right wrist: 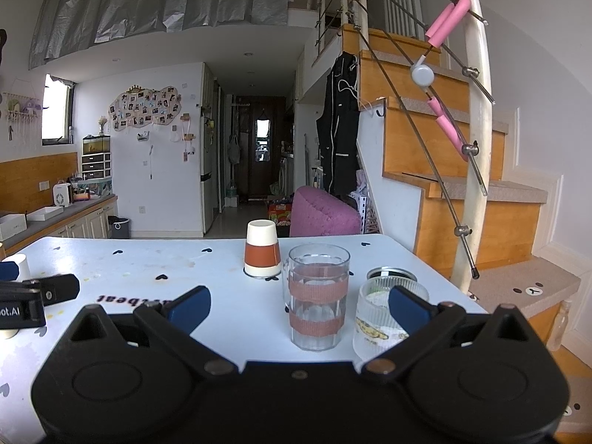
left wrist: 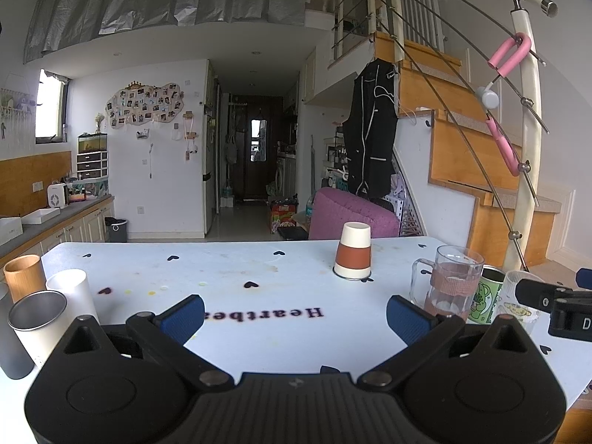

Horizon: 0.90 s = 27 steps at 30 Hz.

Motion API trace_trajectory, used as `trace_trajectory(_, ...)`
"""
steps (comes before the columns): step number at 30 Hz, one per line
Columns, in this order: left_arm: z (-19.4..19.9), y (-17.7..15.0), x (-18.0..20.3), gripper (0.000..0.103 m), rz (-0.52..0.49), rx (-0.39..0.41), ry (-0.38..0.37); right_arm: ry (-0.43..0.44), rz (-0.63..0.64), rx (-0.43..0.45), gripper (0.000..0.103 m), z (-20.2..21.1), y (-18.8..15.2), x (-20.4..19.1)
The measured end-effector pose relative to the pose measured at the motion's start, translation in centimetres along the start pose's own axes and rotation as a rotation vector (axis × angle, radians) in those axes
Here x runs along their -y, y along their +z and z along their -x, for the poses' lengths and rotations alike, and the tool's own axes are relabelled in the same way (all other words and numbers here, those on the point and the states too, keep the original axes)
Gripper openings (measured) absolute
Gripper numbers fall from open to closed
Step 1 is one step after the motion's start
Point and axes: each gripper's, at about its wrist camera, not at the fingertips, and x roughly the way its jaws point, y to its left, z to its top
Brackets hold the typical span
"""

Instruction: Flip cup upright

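Nearest the lens in the left wrist view, the left claw point(left wrist: 295, 316) stood spread wide and empty above the pale tabletop point(left wrist: 222, 270); in the right wrist view the right claw point(right wrist: 299, 305) was likewise released, gripping nothing.

Just beyond the right claw stood one glass mug point(right wrist: 317, 296) with taped bands and one ribbed glass point(right wrist: 384, 318), with a printed tin point(left wrist: 486, 298) behind them. At the lower left of the left view stood four tumblers: bamboo point(left wrist: 24, 275), white point(left wrist: 72, 294), steel-rimmed point(left wrist: 40, 325) and dark grey point(left wrist: 11, 347).

Farther off, one paper cup point(left wrist: 353, 251) rested mouth-down, its long axis vertical, above centre and slightly right in the left view, with bare tabletop between. In the right view it sat left of centre, beside and behind the mug. The left claw seemingly had the clearer line, the mug crowding the right claw's path.
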Motion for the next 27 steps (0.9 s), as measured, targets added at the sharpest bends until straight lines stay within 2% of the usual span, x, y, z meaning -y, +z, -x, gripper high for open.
trace_trajectory(27,0.05,0.04,-0.05,0.103,0.002,0.000,-0.001,0.001,-0.001,-0.003,0.103,-0.10,-0.08,-0.03)
